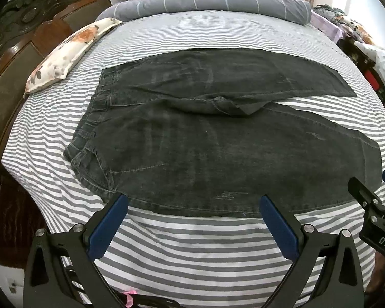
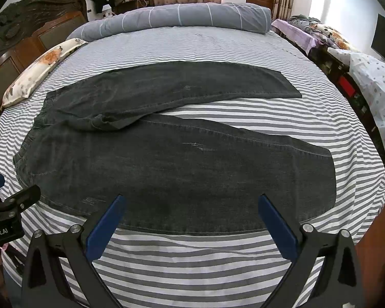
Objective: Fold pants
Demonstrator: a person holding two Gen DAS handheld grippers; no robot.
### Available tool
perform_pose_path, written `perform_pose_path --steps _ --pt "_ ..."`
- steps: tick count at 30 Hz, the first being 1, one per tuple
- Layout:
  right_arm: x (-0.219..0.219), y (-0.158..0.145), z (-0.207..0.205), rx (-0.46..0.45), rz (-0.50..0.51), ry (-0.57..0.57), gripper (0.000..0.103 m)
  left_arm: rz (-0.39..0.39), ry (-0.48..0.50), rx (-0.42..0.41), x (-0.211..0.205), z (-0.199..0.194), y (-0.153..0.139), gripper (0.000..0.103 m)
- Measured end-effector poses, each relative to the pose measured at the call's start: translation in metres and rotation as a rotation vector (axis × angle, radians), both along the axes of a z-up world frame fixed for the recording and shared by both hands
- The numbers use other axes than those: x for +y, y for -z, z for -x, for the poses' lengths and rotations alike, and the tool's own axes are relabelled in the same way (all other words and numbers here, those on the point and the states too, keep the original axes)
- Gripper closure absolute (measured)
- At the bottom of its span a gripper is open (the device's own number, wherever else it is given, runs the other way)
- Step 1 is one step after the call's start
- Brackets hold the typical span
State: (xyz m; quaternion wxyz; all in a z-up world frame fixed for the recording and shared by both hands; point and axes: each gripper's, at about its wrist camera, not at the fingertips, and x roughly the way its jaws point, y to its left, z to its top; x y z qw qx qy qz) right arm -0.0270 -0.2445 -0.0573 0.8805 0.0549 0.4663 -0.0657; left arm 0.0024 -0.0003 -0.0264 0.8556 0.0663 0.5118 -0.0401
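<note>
Dark jeans [image 1: 218, 154] lie spread on a striped bed [image 1: 192, 243], unfolded. Left gripper [image 1: 193, 206] and right gripper [image 2: 192, 206] hover released, holding nothing. Next, likely grasp the near leg's edge.

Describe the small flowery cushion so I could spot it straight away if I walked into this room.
Start at the big bed with the grey and white striped sheet, where dark jeans lie spread out. Look to the side with the carved wooden headboard: the cushion lies along that edge. It alone is cream with orange and brown flowers; the long bolster beyond is grey with thin white lines.
</note>
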Motion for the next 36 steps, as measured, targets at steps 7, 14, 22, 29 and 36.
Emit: perform_pose_path --steps 7,14,22,29,36 --pt "0.003 0.0 -0.002 0.003 0.001 0.001 0.0 0.005 -0.034 0.011 0.006 0.0 0.002 0.001" --pt "0.005 -0.001 -0.004 0.006 0.003 0.002 0.0 0.005 -0.049 0.017 0.009 0.001 0.004 0.001" --pt "0.004 0.0 -0.003 0.01 0.002 0.002 0.0 0.014 -0.048 0.031 0.008 0.001 0.003 0.001" --pt "0.007 0.003 -0.005 0.024 -0.002 0.005 0.0 0.004 -0.041 0.044 0.006 0.002 0.007 0.001" --pt "0.008 0.004 -0.006 0.032 0.0 0.008 0.0 0.003 -0.046 0.052 0.008 0.003 0.01 0.001"
